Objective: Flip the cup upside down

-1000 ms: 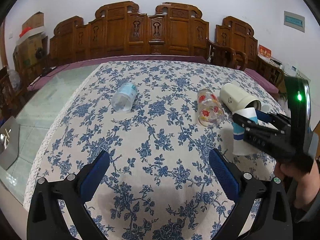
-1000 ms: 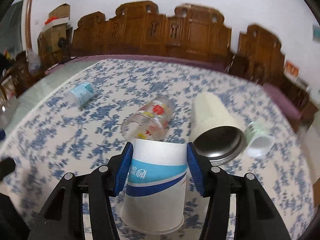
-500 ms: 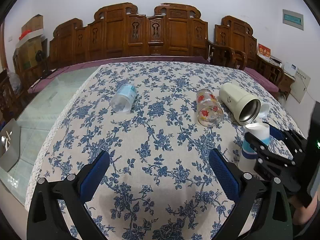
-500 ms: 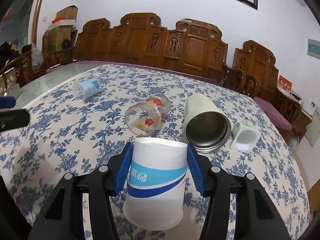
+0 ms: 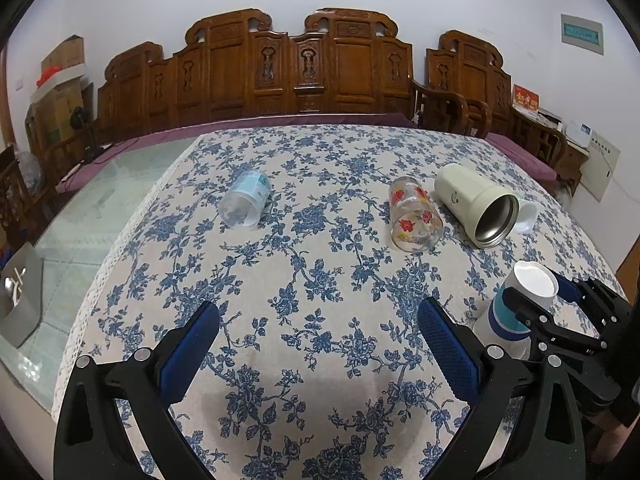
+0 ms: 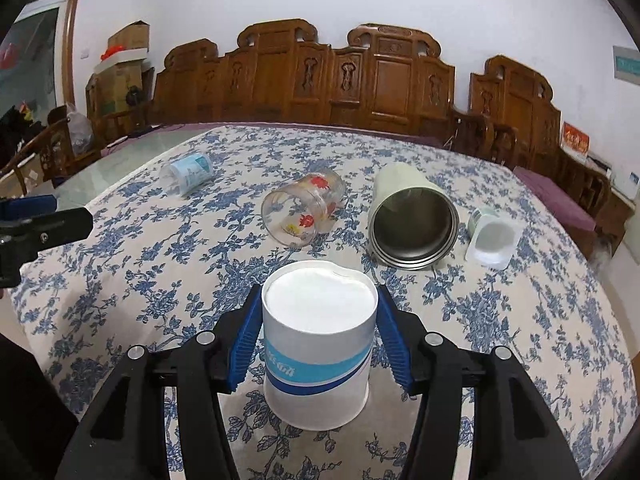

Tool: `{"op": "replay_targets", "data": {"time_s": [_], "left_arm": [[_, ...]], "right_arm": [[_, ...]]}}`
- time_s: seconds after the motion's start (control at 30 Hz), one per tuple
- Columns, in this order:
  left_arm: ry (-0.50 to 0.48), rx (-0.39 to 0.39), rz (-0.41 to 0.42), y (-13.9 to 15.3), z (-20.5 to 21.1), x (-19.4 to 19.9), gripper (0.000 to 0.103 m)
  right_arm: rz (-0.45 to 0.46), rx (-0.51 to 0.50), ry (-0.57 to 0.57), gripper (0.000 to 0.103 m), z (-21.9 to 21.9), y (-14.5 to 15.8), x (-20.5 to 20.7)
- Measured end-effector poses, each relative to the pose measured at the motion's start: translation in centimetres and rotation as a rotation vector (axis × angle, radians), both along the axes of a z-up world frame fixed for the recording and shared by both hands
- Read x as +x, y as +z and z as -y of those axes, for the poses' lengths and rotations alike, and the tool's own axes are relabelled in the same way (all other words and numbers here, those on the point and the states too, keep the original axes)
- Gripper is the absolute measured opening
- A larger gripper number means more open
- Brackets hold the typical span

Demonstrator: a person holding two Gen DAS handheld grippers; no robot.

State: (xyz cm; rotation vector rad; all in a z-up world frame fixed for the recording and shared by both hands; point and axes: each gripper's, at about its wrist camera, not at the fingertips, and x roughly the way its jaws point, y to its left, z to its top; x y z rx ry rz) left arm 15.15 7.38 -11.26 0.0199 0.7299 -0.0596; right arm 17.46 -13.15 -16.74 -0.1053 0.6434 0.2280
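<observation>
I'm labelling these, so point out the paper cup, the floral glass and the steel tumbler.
paper cup (image 6: 316, 364), right wrist view, blue band on its side
floral glass (image 6: 304, 208), right wrist view, clear side wall
steel tumbler (image 5: 464, 196), left wrist view, cream outer body

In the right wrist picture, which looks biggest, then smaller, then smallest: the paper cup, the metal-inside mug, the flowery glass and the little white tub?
1. paper cup, though it sits nearest the camera, so this may mislead.
2. cream mug.
3. flowery glass.
4. white tub.
</observation>
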Motion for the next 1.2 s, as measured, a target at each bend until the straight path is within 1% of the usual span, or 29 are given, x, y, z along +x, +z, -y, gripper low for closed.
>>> {"op": "replay_targets", "data": {"time_s": [0.07, 0.17, 0.23, 0.43, 0.5, 0.63, 0.7, 0.83, 0.9, 1.03, 1.13, 1.2], "left_arm": [[0.000, 0.002, -0.001, 0.0, 0.0, 0.0, 0.095], [-0.002, 0.007, -0.002, -0.1, 0.2, 0.0, 0.095], [-0.004, 0.010, -0.002, -0.1, 0.3, -0.1, 0.095], [-0.008, 0.017, -0.004, -0.3, 0.8, -0.4, 0.095], [-0.008, 0.021, -0.005, -0.3, 1.0, -0.6, 0.095], [-0.003, 0.046, -0.006, -0.2, 1.9, -1.1, 0.095], [-0.002, 0.053, -0.006, -0.1, 2.4, -1.5, 0.095], [-0.008, 0.050, -0.014, 0.2, 3.2, -2.5, 0.095], [-0.009, 0.061, -0.012, 0.5, 3.8, -3.2, 0.095], [-0.003, 0.069, -0.007, 1.2, 4.7, -4.7, 0.095], [0.004, 0.048, -0.001, 2.1, 5.0, -5.9, 0.095], [0.007, 0.035, 0.018, 3.0, 5.2, -6.9, 0.095]], "right_arm": [[-0.008, 0.008, 0.001, 0.062, 0.1, 0.0, -0.1], [-0.017, 0.024, 0.006, 0.069, 0.4, 0.0, -0.2], [-0.025, 0.044, 0.006, 0.070, 0.7, 0.0, -0.3], [-0.058, 0.104, -0.004, 0.080, 1.8, 0.4, -0.4], [-0.060, 0.114, -0.011, 0.085, 2.2, 0.6, -0.5], [-0.050, 0.132, -0.029, 0.090, 3.4, 1.4, -1.3], [-0.042, 0.145, -0.037, 0.094, 4.1, 2.0, -1.8], [-0.040, 0.175, -0.048, 0.098, 5.6, 3.0, -2.8], [-0.039, 0.177, -0.057, 0.099, 6.4, 3.5, -3.4], [0.017, 0.122, -0.070, 0.099, 7.2, 4.9, -5.2], [0.041, 0.125, -0.059, 0.099, 8.0, 6.5, -6.7], [0.061, 0.124, -0.051, 0.099, 8.3, 7.6, -7.8]]}}
